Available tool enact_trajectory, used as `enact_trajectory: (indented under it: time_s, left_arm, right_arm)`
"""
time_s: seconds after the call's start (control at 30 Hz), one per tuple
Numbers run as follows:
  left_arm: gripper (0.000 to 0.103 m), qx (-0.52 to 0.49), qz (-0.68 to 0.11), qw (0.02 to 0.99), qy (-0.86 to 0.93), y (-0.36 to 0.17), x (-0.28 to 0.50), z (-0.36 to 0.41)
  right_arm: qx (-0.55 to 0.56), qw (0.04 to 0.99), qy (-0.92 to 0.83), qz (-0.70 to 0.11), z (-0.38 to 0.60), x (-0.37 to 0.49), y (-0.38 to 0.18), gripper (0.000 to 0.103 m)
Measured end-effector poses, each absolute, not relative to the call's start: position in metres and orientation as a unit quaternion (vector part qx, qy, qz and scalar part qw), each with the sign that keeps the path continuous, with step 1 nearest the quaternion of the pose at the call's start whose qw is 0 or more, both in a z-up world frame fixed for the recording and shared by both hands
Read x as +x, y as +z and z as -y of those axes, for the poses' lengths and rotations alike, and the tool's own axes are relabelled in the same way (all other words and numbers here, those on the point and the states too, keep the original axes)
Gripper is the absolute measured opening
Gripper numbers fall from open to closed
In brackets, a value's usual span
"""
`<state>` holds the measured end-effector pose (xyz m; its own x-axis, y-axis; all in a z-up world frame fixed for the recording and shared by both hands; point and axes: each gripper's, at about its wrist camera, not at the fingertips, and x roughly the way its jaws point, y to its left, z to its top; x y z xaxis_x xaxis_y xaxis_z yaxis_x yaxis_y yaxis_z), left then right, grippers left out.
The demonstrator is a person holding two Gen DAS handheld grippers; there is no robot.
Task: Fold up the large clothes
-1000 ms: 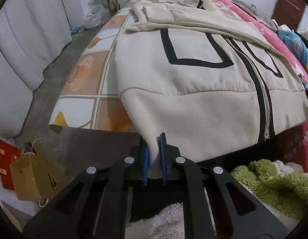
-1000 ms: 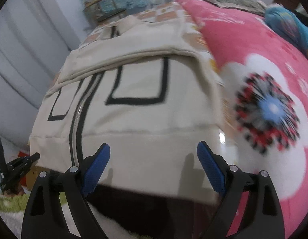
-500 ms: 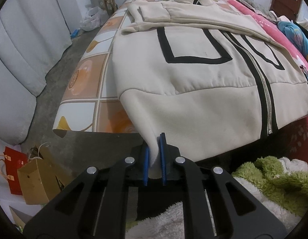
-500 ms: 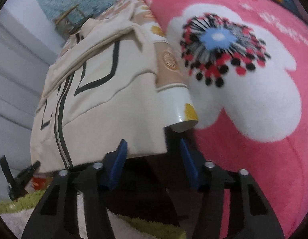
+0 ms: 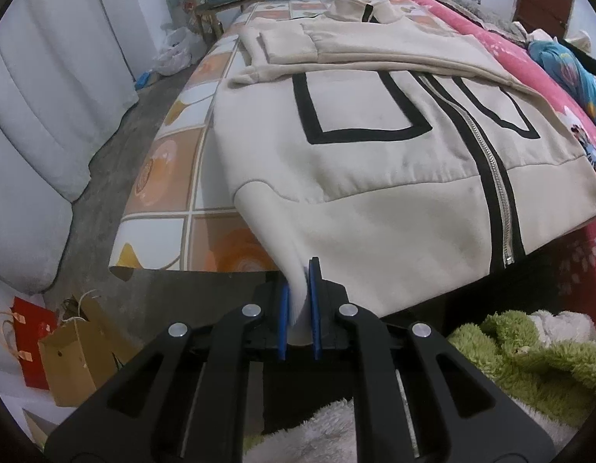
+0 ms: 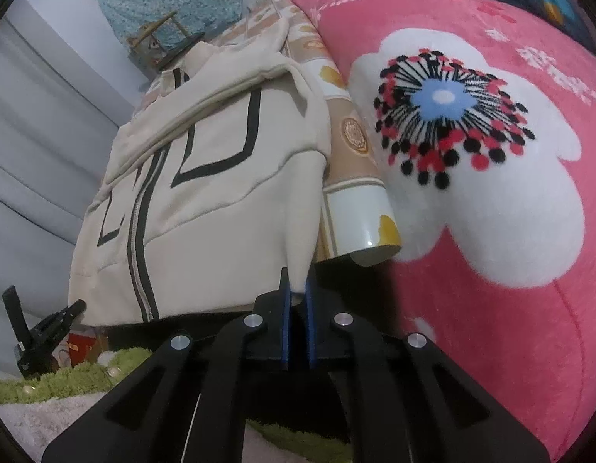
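A cream zip jacket (image 5: pixel 375 177) with black square outlines lies front up on a tiled-pattern sheet (image 5: pixel 170 177), its hem hanging over the near edge. My left gripper (image 5: pixel 300 293) is shut on the hem's left corner, cloth pinched between the blue pads. In the right wrist view the same jacket (image 6: pixel 205 177) hangs over the edge, and my right gripper (image 6: pixel 296 293) is shut on the hem's right corner. The left gripper (image 6: pixel 47 332) shows small at the far left there. The sleeves lie folded across the chest.
A pink flowered blanket (image 6: pixel 491 193) covers the bed to the right of the jacket. Paper bags (image 5: pixel 66 355) stand on the floor at left, beside a grey curtain (image 5: pixel 47 88). A green fluffy cloth (image 5: pixel 529 347) lies below the hem. A wooden chair (image 5: pixel 220 4) stands at the far end.
My right gripper went from wide open to shut, moving right along the hem and closing on its right corner. The left gripper kept its grip on the left corner.
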<state>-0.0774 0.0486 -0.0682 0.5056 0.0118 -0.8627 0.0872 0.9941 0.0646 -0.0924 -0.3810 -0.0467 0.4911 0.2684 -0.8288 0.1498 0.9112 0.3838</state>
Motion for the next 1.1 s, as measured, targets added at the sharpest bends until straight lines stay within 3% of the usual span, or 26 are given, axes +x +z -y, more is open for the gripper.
enact_trajectory:
  time_s: [1.1]
  left_arm:
    - [0.009,0.077,-0.494,0.866,-0.001,-0.063,-0.081,-0.04]
  right_arm:
    - [0.183,0.858,0.036,-0.479,0.365,-0.08,-0.027,0.006]
